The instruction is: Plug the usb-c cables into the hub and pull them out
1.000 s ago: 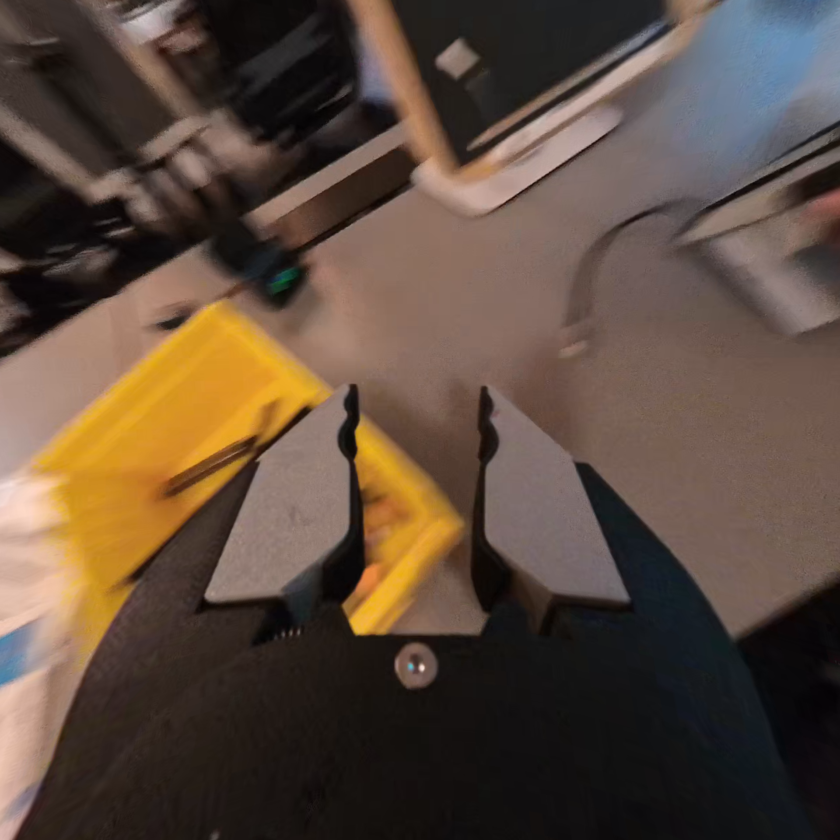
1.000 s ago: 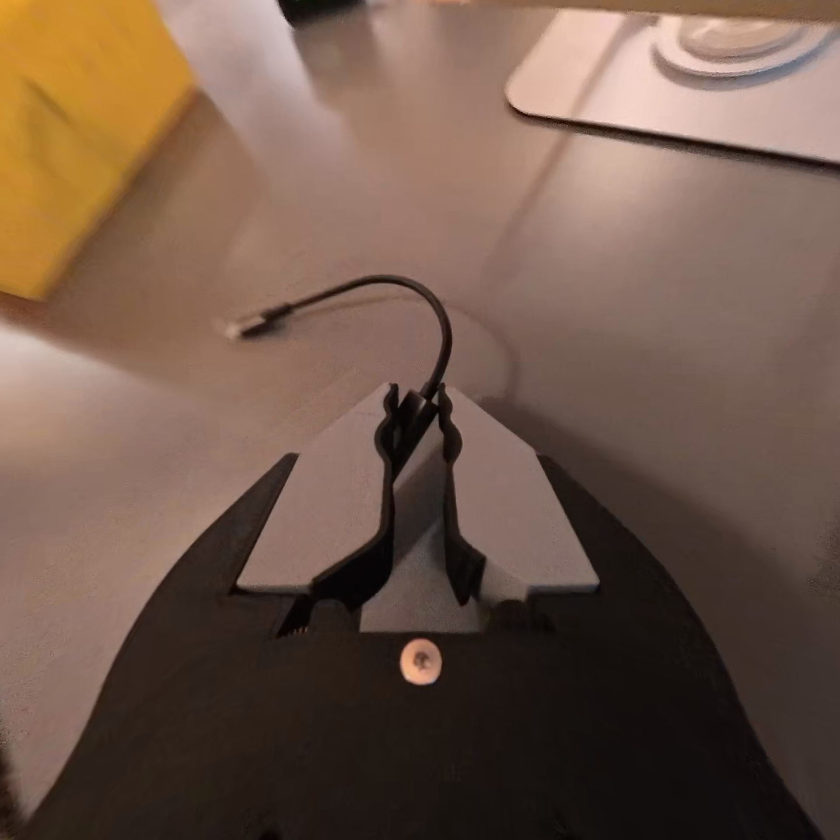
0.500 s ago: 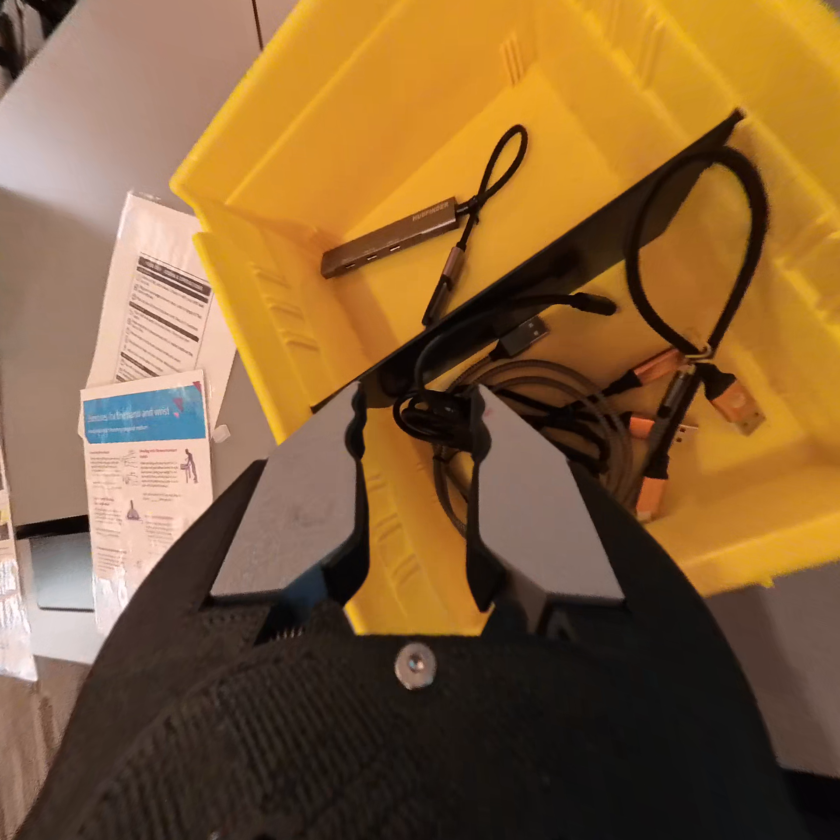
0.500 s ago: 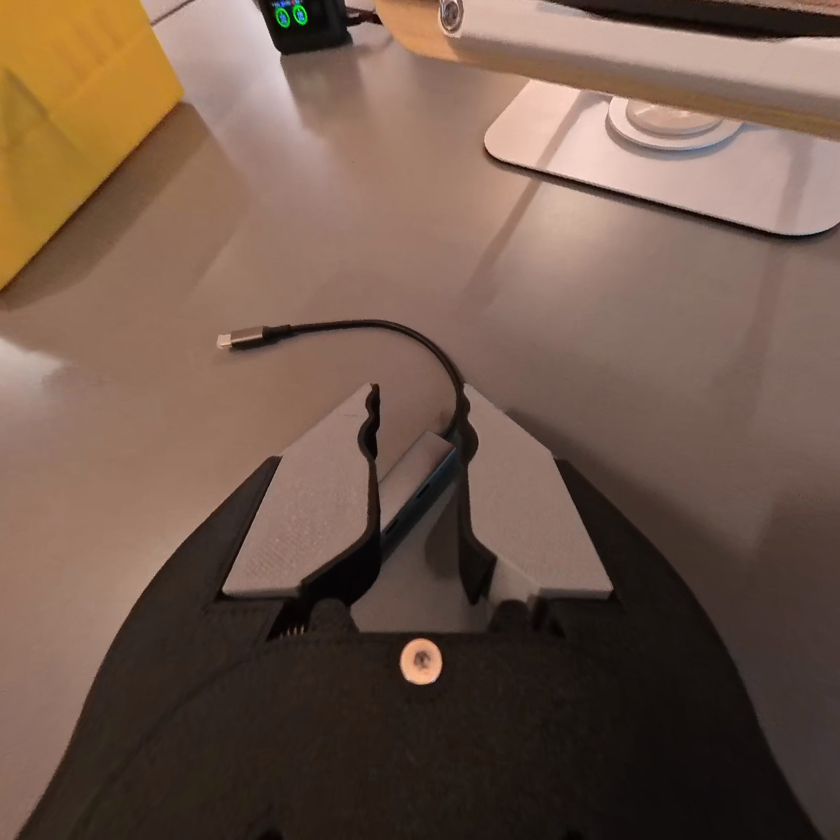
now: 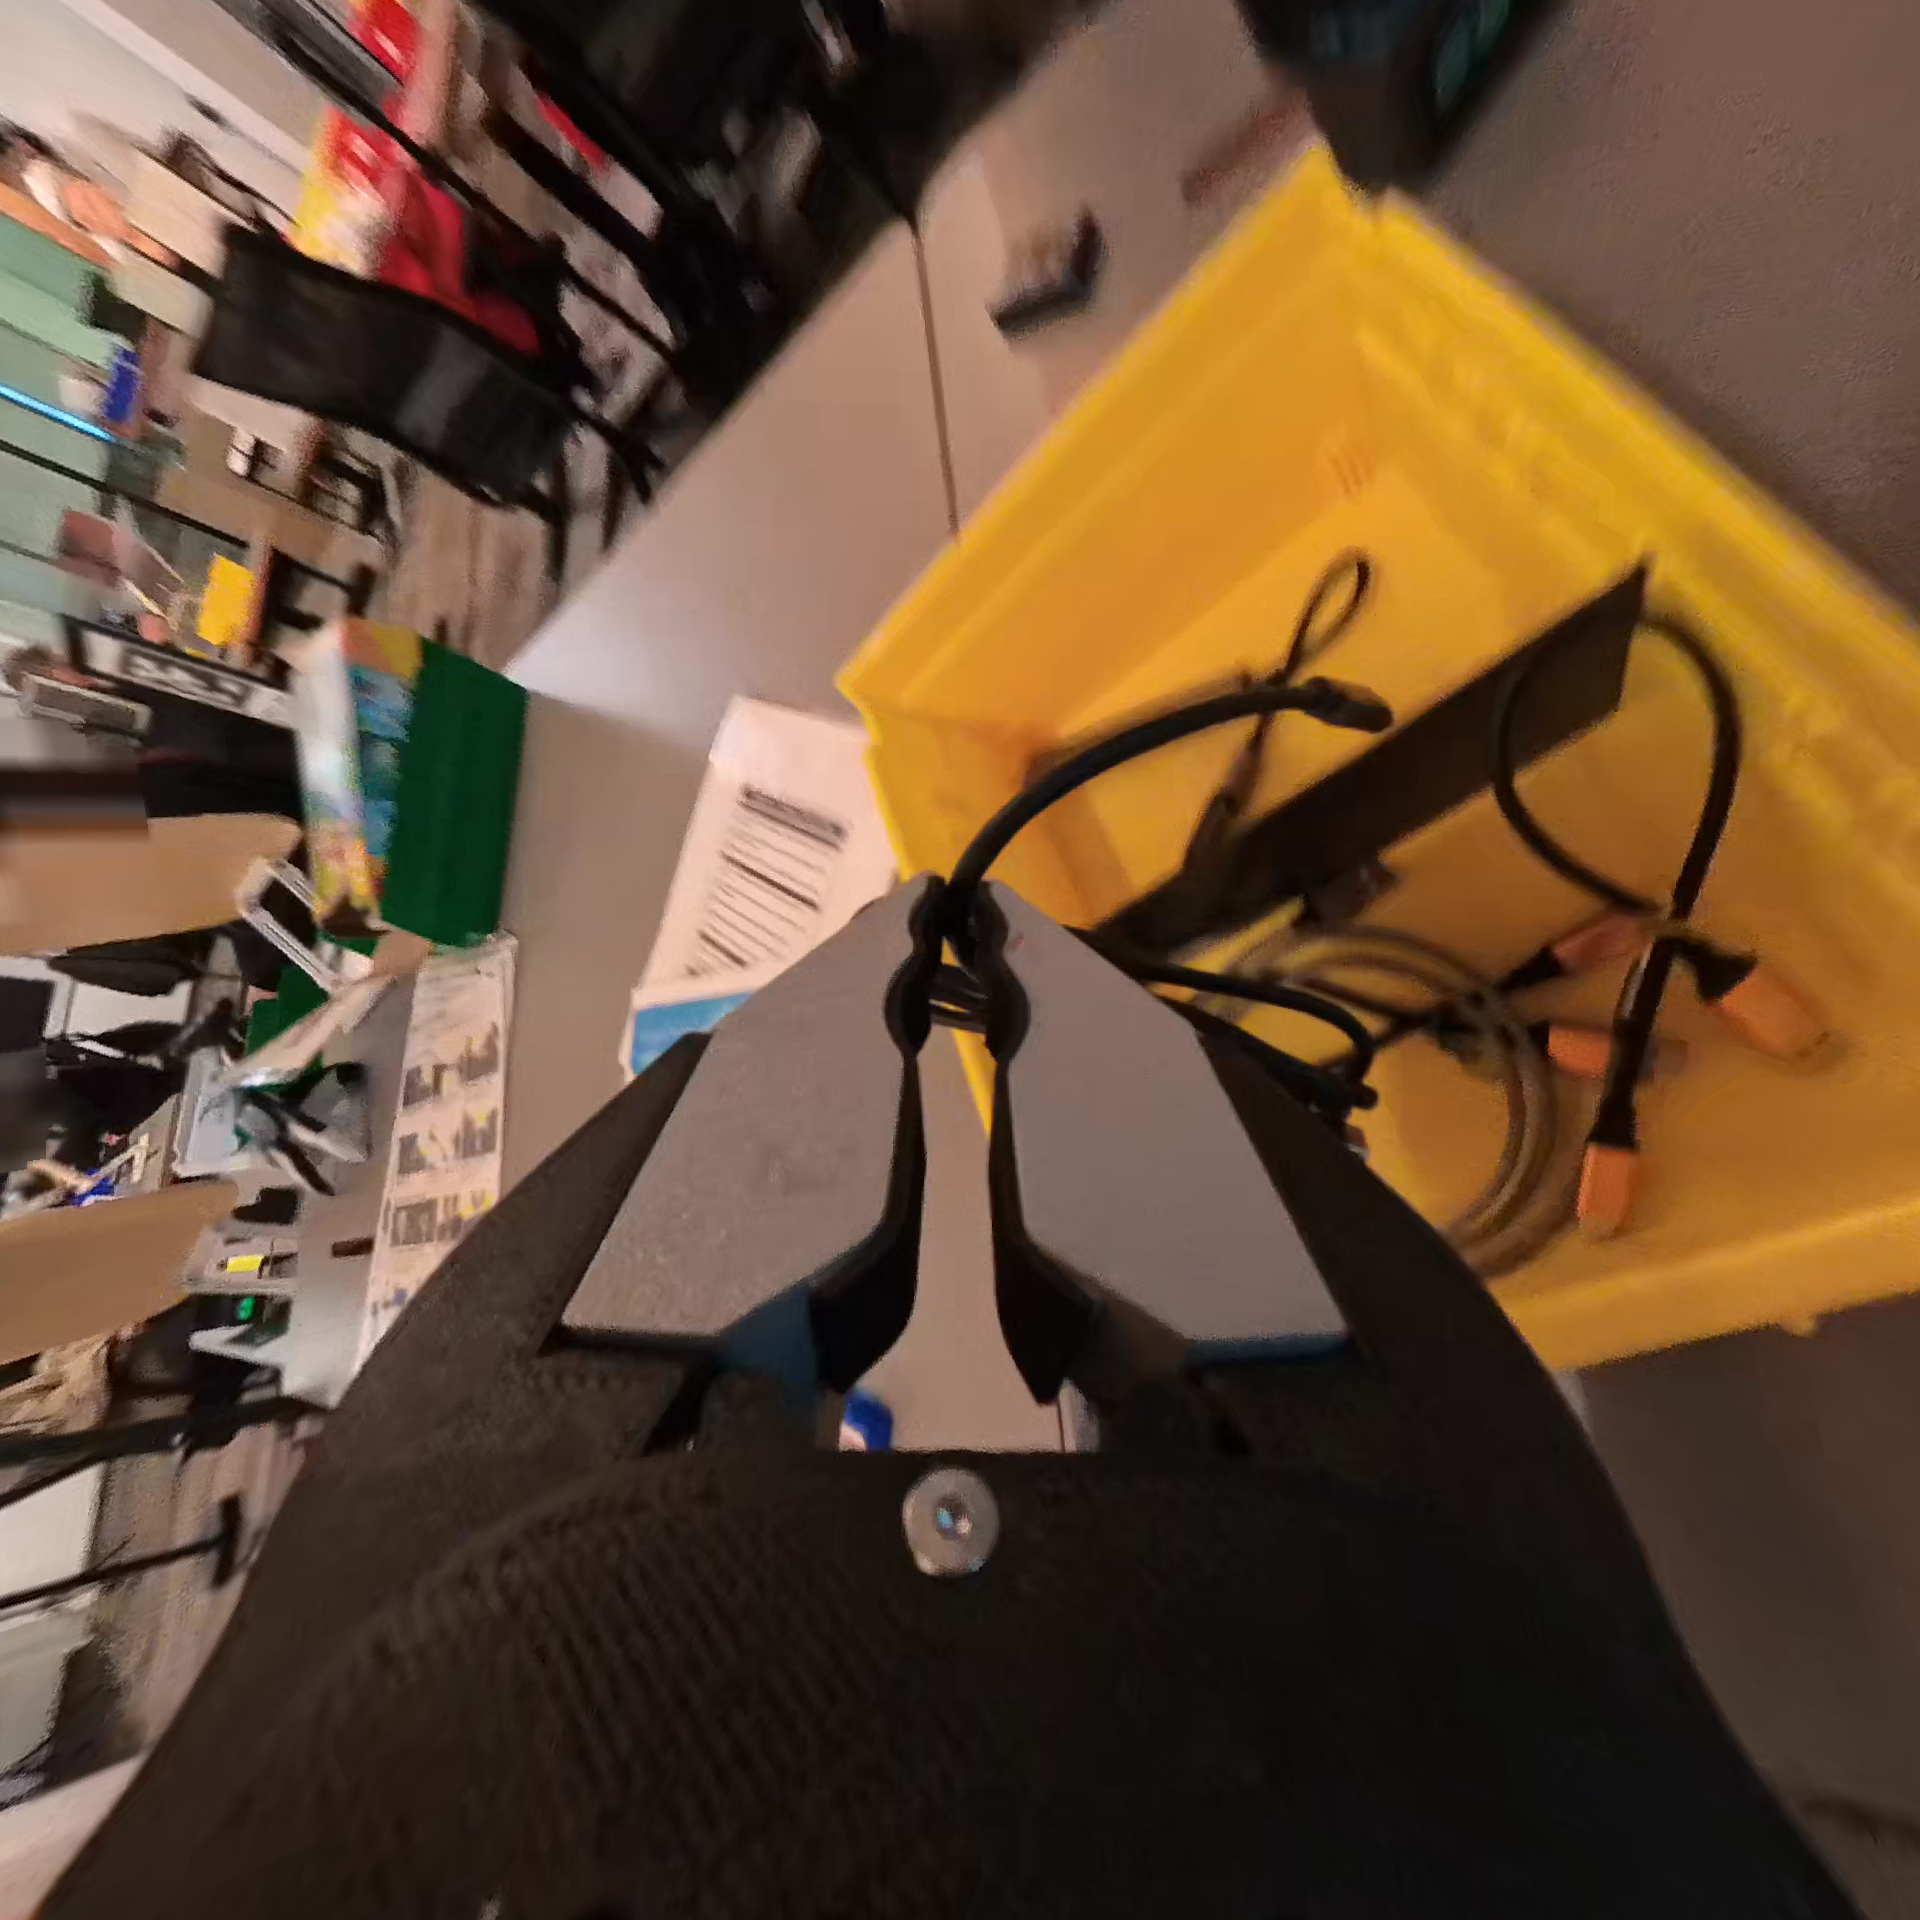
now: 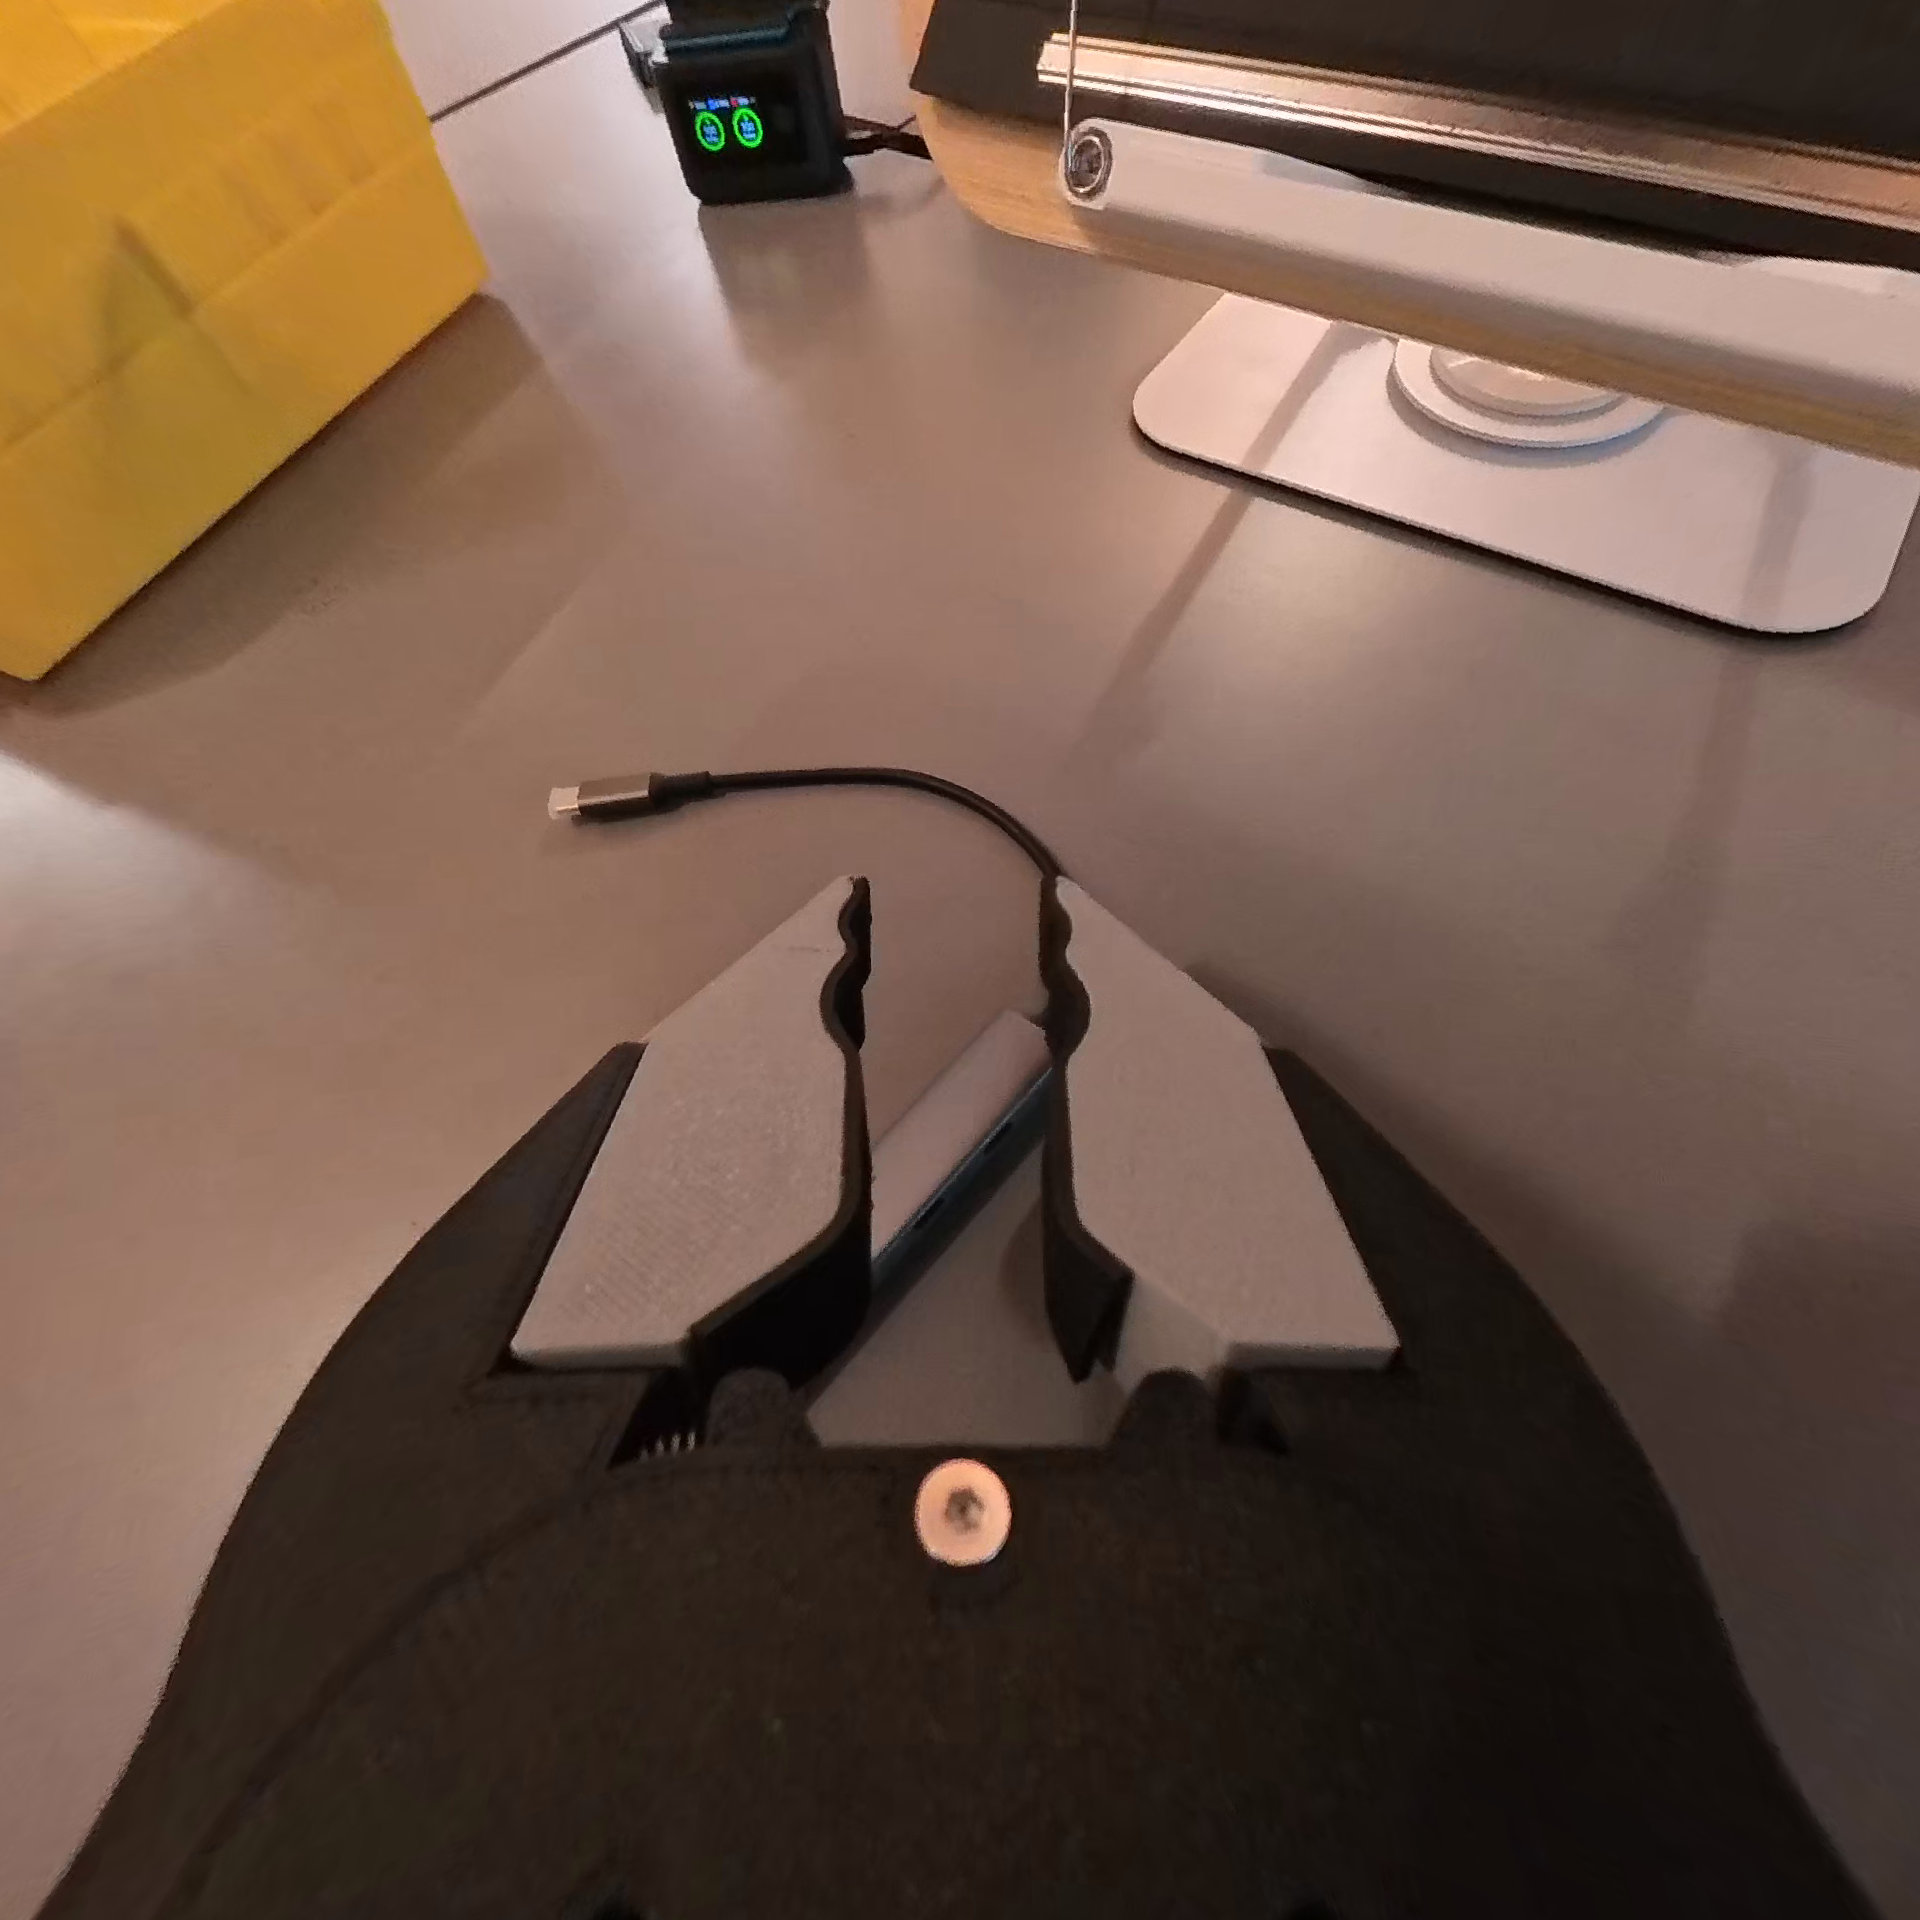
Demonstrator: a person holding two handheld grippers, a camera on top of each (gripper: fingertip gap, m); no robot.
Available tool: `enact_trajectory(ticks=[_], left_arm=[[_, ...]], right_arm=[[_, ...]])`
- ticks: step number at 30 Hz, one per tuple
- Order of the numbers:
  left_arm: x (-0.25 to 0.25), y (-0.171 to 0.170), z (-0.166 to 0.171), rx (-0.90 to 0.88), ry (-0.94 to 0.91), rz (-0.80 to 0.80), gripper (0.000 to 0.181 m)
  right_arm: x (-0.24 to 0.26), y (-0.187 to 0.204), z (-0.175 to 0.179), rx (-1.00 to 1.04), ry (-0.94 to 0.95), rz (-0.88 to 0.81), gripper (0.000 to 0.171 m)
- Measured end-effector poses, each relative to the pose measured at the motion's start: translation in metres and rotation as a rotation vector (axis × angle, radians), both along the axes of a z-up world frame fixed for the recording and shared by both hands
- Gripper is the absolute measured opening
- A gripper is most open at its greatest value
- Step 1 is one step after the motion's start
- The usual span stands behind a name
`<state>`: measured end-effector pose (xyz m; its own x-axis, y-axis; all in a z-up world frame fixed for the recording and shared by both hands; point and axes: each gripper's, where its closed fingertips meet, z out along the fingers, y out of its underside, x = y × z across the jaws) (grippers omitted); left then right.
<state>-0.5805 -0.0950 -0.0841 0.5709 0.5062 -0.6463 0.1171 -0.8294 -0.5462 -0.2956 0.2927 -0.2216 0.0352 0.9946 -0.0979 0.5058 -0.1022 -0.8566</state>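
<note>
Left gripper (image 5: 954,940) has its jaws pinched tight on a bundled black cable (image 5: 1122,743), lifting it clear of the yellow bin (image 5: 1226,436) for plugging, I'd judge. Right gripper (image 6: 956,914) waits, jaws spread (not clamping), straddling the grey hub (image 6: 961,1127) lying on the worktop (image 6: 831,540), its own lead (image 6: 821,779) trailing ahead.

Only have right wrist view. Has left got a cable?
Observer: Yes. The left gripper is shut on a black cable, at the near edge of the yellow bin.
Operator: Clear of the bin?
Observer: Can't tell. One plug arcs up over the bin; other strands trail down behind the finger.
Operator: More cables in there?
Observer: Yes, orange-tipped ones lie on the near side of a black divider.
</note>
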Motion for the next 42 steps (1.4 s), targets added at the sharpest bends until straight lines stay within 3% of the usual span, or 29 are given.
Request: enact_trajectory(ticks=[4,7,11,16,20,24,25,27,28,33,35,38,41,42], left_arm=[[0.036,0.037,0.083,0.283,0.103,-0.147,0.002],[0.086,0.082,0.091,0.336,0.045,-0.303,0.002],[0.161,0.150,0.057,0.332,-0.044,-0.500,0.002],[0.222,0.213,-0.040,0.221,-0.200,-0.623,0.002],[0.248,0.234,-0.112,0.095,-0.344,-0.633,0.013],[0.274,0.253,-0.141,0.084,-0.483,-0.711,0.027],[0.281,0.255,-0.145,0.087,-0.541,-0.730,0.031],[0.291,0.257,-0.147,0.097,-0.632,-0.750,0.060],[0.291,0.257,-0.143,0.110,-0.643,-0.754,0.063],[0.290,0.257,-0.092,0.308,-0.652,-0.918,0.059],[0.271,0.262,-0.065,0.395,-0.523,-0.943,0.045],[0.245,0.278,-0.052,0.445,-0.402,-0.894,0.041],[0.236,0.296,-0.072,0.398,-0.373,-0.870,0.051],[0.231,0.301,-0.079,0.377,-0.330,-0.866,0.053]], right_arm=[[-0.001,-0.003,0.010,-0.008,0.058,0.012,0.032],[-0.002,-0.014,0.031,-0.012,0.166,0.061,0.035],[-0.001,-0.038,0.048,-0.034,0.262,0.175,0.039],[0.003,-0.061,0.053,-0.089,0.278,0.304,0.046],[0.001,-0.013,0.033,0.053,0.174,0.067,0.036],[0.009,0.024,0.004,0.168,-0.004,-0.098,0.038],[0.013,0.030,-0.002,0.210,-0.044,-0.131,0.041],[0.023,0.038,-0.009,0.268,-0.119,-0.174,0.045],[0.029,0.039,-0.009,0.279,-0.144,-0.181,0.048],[0.060,-0.003,-0.002,0.071,-0.161,-0.088,0.066],[0.068,-0.021,-0.008,0.078,-0.166,-0.067,0.068],[0.073,-0.034,-0.034,0.149,-0.255,-0.067,0.072],[0.067,-0.033,-0.046,0.187,-0.281,-0.070,0.065],[0.065,-0.034,-0.047,0.182,-0.281,-0.054,0.043]])
